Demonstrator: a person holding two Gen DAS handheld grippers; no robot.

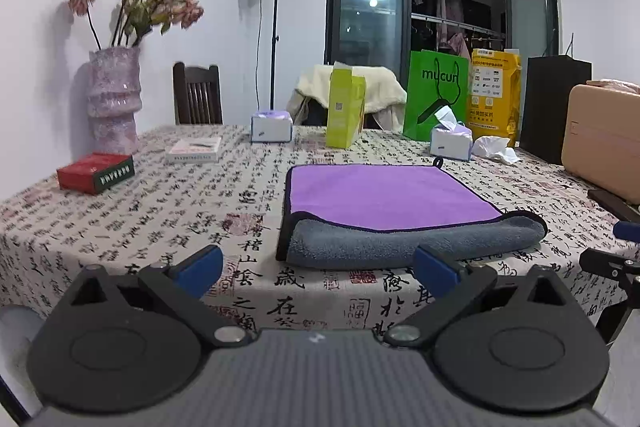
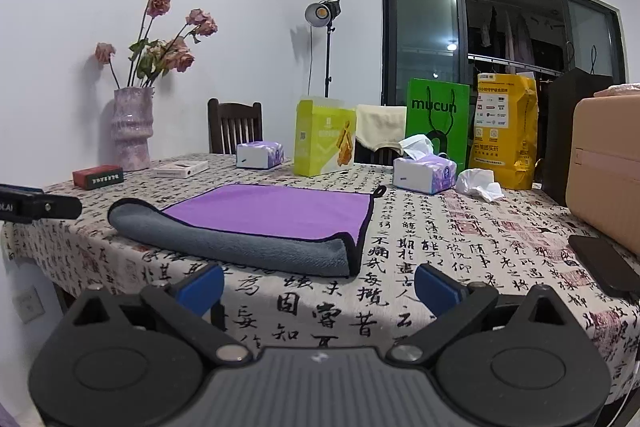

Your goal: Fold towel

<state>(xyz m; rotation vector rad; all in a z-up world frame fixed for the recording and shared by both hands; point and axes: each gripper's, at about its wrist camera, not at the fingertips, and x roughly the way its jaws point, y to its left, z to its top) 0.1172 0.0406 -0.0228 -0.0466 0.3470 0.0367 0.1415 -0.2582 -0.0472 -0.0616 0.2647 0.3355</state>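
On table, towel (image 1: 384, 203), right-view phone (image 2: 604, 265)

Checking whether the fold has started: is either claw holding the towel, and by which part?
Nothing is held. Left claw and right claw are open, short of the towel.

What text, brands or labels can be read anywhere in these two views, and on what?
"mucun": green paper bag, clearest in the right wrist view.
Chinese calligraphy characters: printed all over the tablecloth.
Yellow bag: Chinese print and logos, too small to read.
Red box: white lettering on its side, blurred.
Yellow-green box: QR code, print unreadable.
Tissue packs: labels too small.
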